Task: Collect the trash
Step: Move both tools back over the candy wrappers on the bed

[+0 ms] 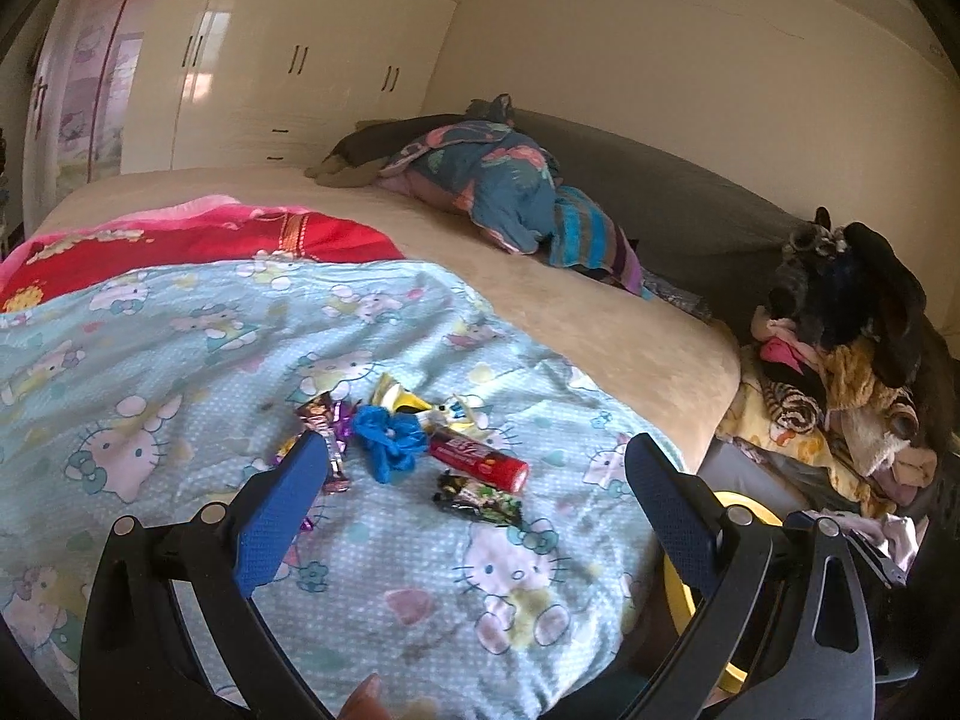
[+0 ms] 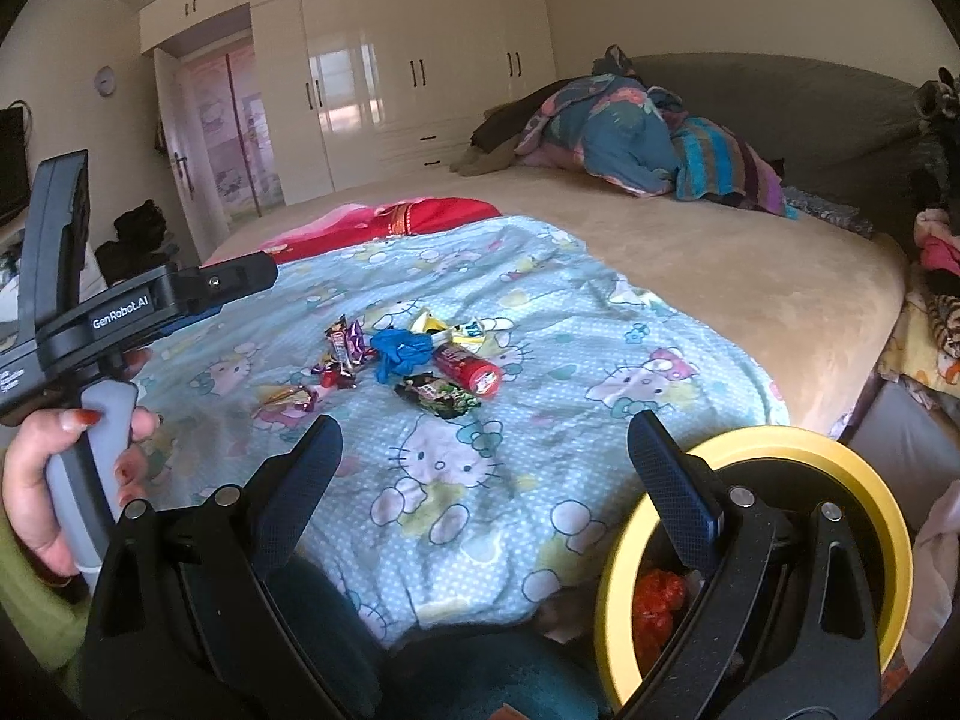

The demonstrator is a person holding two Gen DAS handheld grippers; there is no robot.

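A cluster of trash lies on the light blue cartoon-cat blanket [image 1: 180, 360]: a red tube [image 1: 480, 459], a crumpled blue piece [image 1: 387, 435], a dark wrapper [image 1: 480, 498], a yellow-white wrapper [image 1: 414, 402] and candy wrappers [image 1: 327, 420]. My left gripper [image 1: 474, 468] is open and empty just short of the cluster. My right gripper [image 2: 483, 450] is open and empty, hovering nearer the bed's edge. The red tube [image 2: 468, 369], the blue piece [image 2: 399, 351] and the dark wrapper [image 2: 441, 396] show beyond it. A yellow-rimmed bin [image 2: 864, 480] with some orange trash inside sits under its right finger.
The left gripper's body and the hand holding it [image 2: 72, 420] show at left in the right wrist view. Bundled bedding [image 1: 504, 186] lies at the bed's head. A clothes pile [image 1: 840, 372] sits right of the bed. Wardrobes [image 1: 288, 60] stand behind.
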